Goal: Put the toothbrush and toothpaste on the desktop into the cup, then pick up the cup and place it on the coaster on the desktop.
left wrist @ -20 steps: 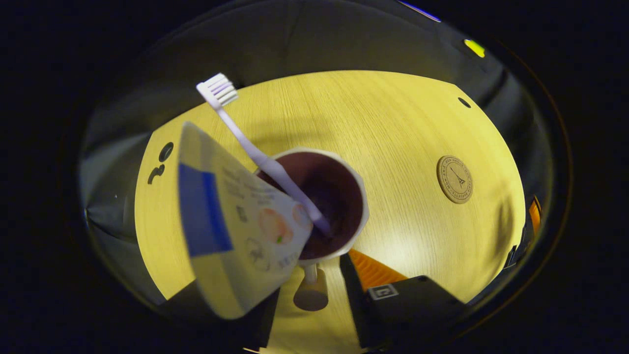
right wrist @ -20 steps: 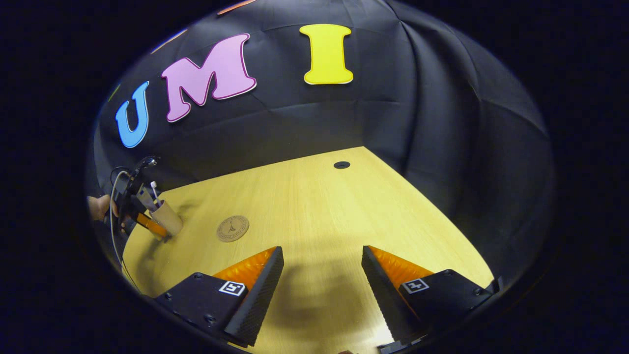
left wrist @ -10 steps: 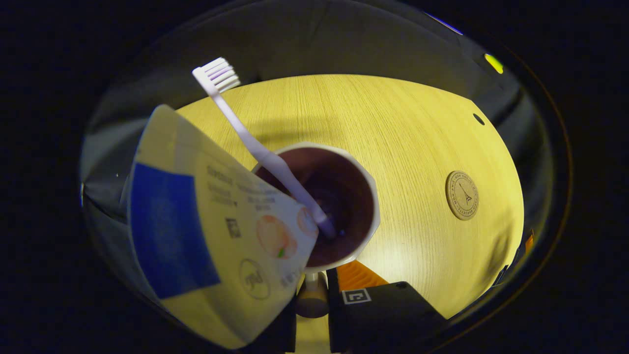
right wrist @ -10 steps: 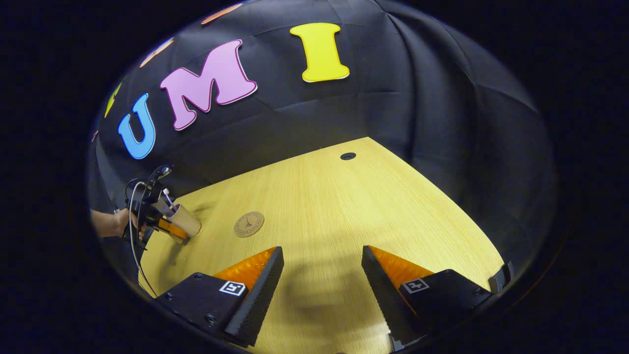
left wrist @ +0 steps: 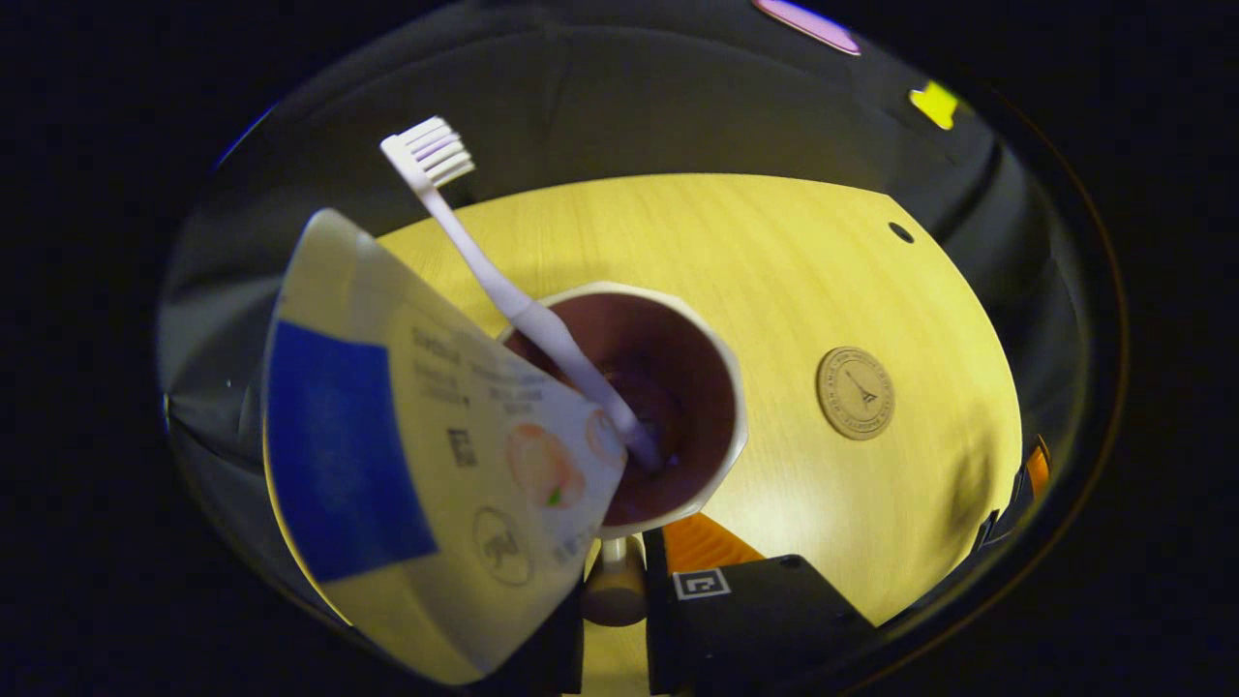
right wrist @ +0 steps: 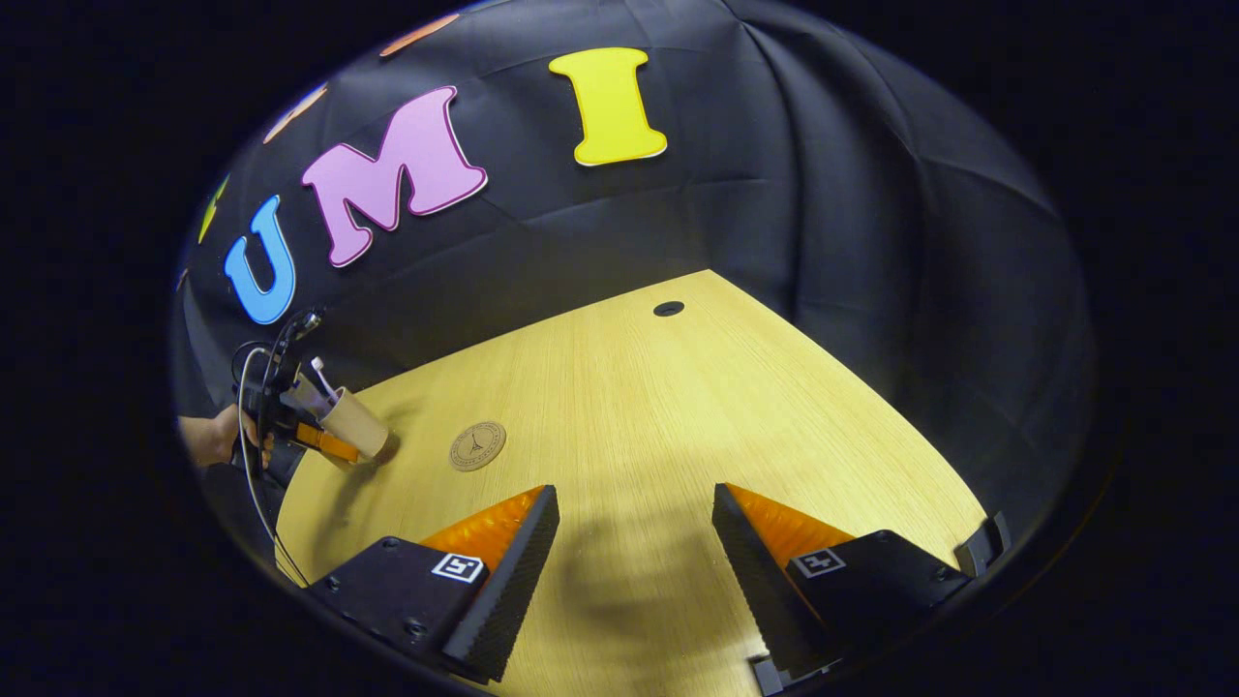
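Note:
A white cup (left wrist: 689, 387) with a dark inside holds a white toothbrush (left wrist: 482, 273) and a white-and-blue toothpaste tube (left wrist: 426, 455), both leaning out to the left. My left gripper (left wrist: 619, 552) is shut on the cup's handle (left wrist: 612, 585); the tube hides its left finger. In the right gripper view the cup (right wrist: 354, 426) hangs tilted just above the desk at far left, held by a hand (right wrist: 215, 438). The round brown coaster (left wrist: 856, 393) (right wrist: 477, 445) lies on the desk right of the cup. My right gripper (right wrist: 634, 528) stands open over bare desk.
The light wooden desk (right wrist: 678, 407) has a small dark cable hole (right wrist: 668, 309) (left wrist: 901, 232) near its far corner. Black cloth walls close in behind the desk. A cable (right wrist: 254, 484) hangs from the left gripper.
The left gripper's fingers have shut on the cup's handle, and the cup has come up off the desk and drawn closer to the coaster. The right gripper has barely moved.

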`<move>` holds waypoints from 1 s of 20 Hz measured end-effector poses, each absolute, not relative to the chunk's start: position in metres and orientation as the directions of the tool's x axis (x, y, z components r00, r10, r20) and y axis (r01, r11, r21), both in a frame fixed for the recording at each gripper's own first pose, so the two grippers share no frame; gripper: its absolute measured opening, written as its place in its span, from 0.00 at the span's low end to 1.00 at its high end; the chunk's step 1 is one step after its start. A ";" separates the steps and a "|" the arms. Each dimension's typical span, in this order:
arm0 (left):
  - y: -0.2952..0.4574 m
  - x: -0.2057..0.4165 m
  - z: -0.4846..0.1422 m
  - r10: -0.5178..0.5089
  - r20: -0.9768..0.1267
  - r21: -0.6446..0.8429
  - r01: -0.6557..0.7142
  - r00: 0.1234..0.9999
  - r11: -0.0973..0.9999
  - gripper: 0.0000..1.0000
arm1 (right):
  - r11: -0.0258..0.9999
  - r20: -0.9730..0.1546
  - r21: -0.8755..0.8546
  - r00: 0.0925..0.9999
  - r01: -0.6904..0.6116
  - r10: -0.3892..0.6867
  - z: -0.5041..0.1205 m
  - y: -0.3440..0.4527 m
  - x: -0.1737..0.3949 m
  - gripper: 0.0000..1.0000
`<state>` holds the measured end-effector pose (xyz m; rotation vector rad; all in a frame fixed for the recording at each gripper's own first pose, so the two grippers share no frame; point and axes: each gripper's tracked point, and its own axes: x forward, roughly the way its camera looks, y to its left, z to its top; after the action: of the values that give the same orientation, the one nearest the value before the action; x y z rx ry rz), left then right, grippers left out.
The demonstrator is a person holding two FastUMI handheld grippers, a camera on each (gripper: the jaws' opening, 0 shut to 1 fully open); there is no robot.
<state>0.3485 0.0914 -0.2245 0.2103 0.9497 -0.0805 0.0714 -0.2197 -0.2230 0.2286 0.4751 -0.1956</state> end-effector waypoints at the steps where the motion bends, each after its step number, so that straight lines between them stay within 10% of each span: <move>1: 0.072 0.349 -0.220 -0.001 -0.815 0.129 0.183 0.580 0.975 0.26 | 0.958 -0.464 0.155 0.874 0.240 -0.144 -0.222 -0.223 0.071 0.98; 20: -0.098 0.359 -0.255 -0.107 -0.864 0.211 0.547 0.493 0.810 0.26 | 0.953 -0.461 0.146 0.870 0.267 -0.173 -0.222 -0.246 0.047 0.98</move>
<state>0.3593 -0.0977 -0.2554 0.5024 0.9834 -0.4173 0.0473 -0.2456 -0.2225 0.2082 0.4606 -0.2317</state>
